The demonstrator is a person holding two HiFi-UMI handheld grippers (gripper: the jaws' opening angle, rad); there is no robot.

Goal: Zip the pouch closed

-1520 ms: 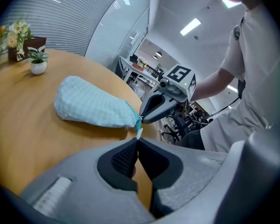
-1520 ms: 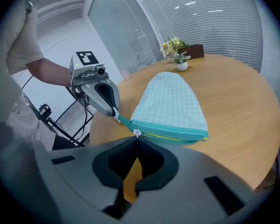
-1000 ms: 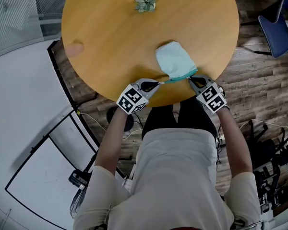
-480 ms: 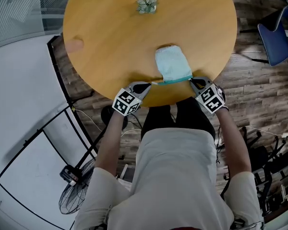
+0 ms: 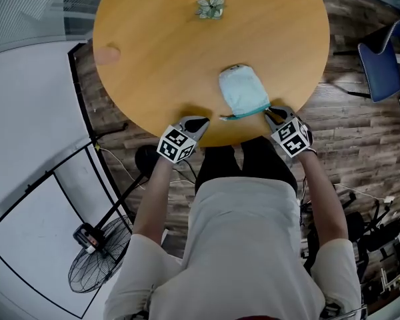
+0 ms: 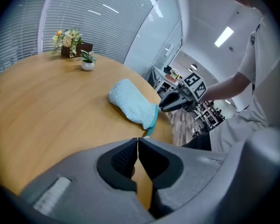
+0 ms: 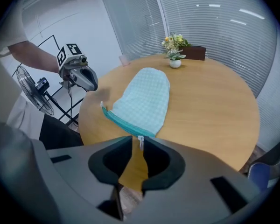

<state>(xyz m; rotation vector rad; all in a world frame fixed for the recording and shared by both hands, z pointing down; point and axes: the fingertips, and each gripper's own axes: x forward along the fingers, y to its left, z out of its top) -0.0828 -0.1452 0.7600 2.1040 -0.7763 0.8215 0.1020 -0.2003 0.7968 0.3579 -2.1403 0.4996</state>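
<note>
A pale blue checked pouch (image 5: 242,89) lies flat near the front edge of the round wooden table (image 5: 160,59), its teal zipper (image 5: 245,114) facing me. In the right gripper view the zipper (image 7: 122,122) runs to a white pull (image 7: 140,141) between my right gripper's (image 7: 136,142) jaws, which are opening with gaps beside the pull. My left gripper (image 5: 201,121) is shut on nothing, a short way left of the zipper's free end. In the left gripper view the pouch (image 6: 130,104) lies beyond the closed tips (image 6: 137,141).
Two small flower pots (image 5: 211,7) stand at the table's far side. A blue chair (image 5: 380,59) is on the right and a floor fan (image 5: 97,265) at the lower left. The person's legs are against the table's front edge.
The zipper was stretched between both grippers. Now its left end lies free, and the left gripper has drawn off to the left. The right jaws have parted around the pull.
</note>
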